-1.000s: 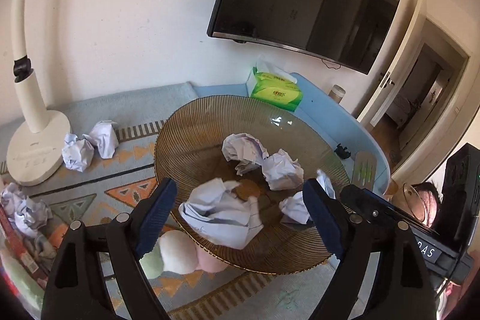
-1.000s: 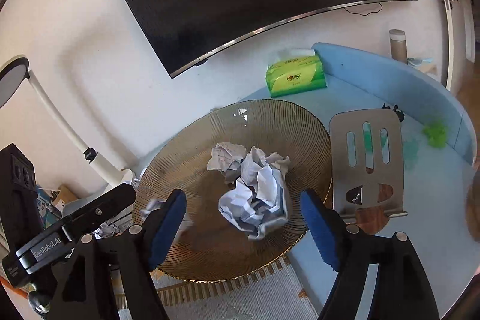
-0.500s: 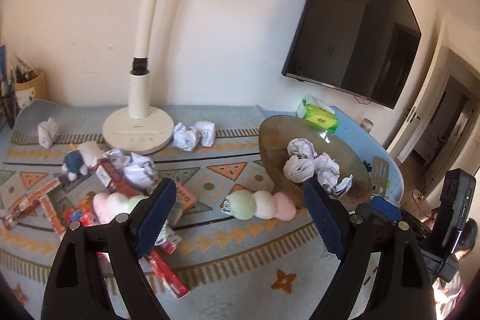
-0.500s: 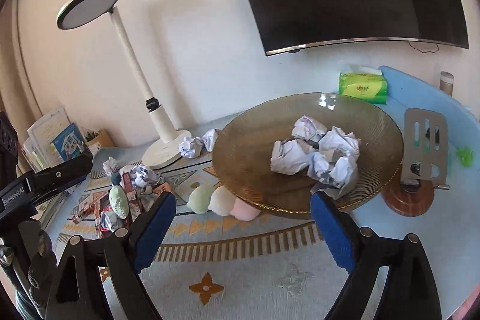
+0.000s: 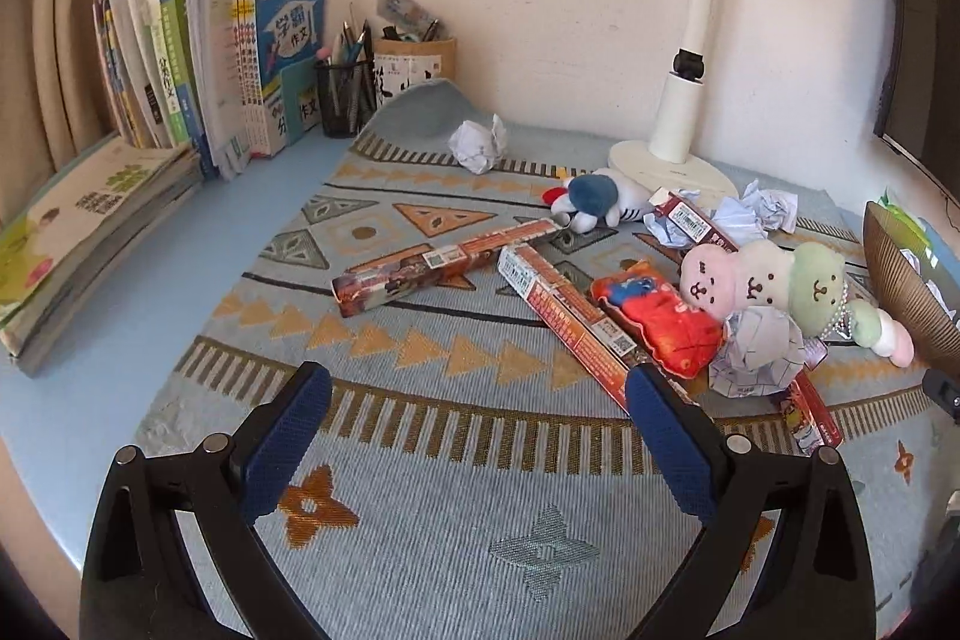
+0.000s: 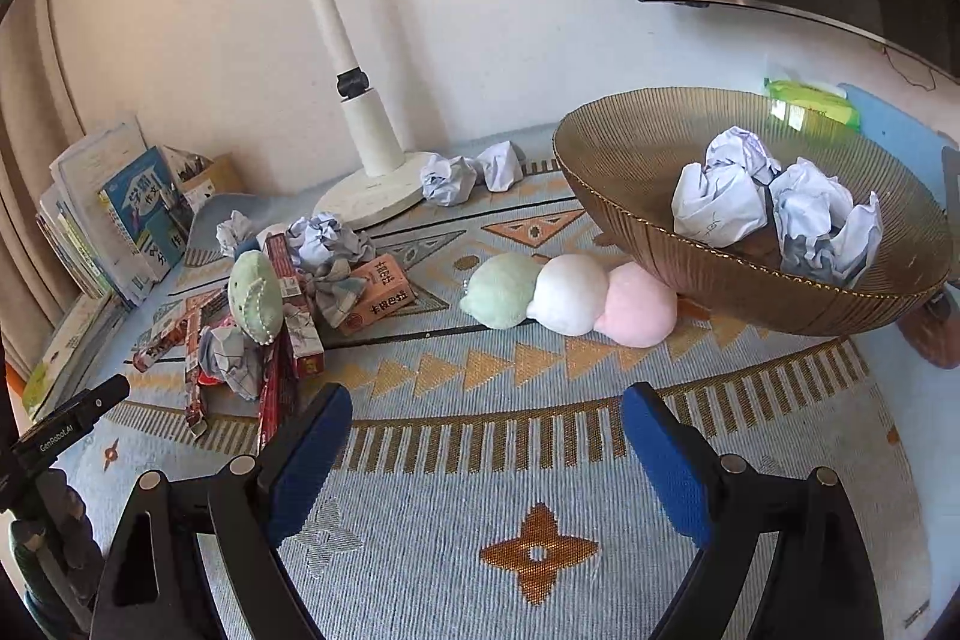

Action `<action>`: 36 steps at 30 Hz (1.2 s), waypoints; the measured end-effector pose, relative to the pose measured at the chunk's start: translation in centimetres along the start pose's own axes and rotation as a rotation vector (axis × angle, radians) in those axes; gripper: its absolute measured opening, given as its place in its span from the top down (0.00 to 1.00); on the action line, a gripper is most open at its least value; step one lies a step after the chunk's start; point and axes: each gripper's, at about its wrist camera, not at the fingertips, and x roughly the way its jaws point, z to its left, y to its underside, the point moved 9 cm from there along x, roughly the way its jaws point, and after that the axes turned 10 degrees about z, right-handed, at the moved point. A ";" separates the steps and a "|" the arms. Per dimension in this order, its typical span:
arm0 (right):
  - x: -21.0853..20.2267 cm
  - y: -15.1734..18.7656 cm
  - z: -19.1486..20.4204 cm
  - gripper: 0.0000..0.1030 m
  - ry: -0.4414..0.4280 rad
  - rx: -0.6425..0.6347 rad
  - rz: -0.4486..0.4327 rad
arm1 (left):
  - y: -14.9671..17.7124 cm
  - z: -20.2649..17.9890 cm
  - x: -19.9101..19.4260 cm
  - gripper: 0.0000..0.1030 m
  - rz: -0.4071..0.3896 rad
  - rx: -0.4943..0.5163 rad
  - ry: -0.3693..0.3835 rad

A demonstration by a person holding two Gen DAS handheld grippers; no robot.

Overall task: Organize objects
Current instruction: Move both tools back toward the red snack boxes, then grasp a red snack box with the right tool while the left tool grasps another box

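A: What do we see of the left claw [image 5: 477,400]?

B: We see it spread wide at the bottom of its frame, holding nothing, hanging above the patterned mat [image 5: 420,550] that covers the bench.

A: And the right claw [image 6: 486,415]?

B: Also wide apart and empty, over the same mat. In the upper right of its frame sits the bowl [image 6: 660,244], with crumpled paper balls [image 6: 720,196] inside it.

A: Where are the loose things?

B: In the left view, at centre right: a crumpled paper ball [image 5: 759,358] touching the plush toy [image 5: 762,283], beside a red packet [image 5: 657,316] and long boxes [image 5: 420,271]. Another paper ball [image 5: 477,145] lies near the lamp [image 5: 678,124].

A: Anything we can't make out?

B: The bowl is cut off at the left view's right edge, and the lamp's head runs out of the top.
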 end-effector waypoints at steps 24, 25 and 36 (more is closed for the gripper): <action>2.2 0.7 5.8 0.26 -0.119 -0.086 0.134 | -3.1 -3.1 3.1 0.05 0.109 0.028 0.005; 2.6 0.6 6.9 0.32 -0.143 -0.098 0.148 | -3.6 -3.3 3.8 0.05 0.118 0.022 0.003; 7.8 1.8 13.1 0.71 -0.011 -0.322 0.235 | -3.1 -4.5 7.9 0.42 0.245 0.034 0.050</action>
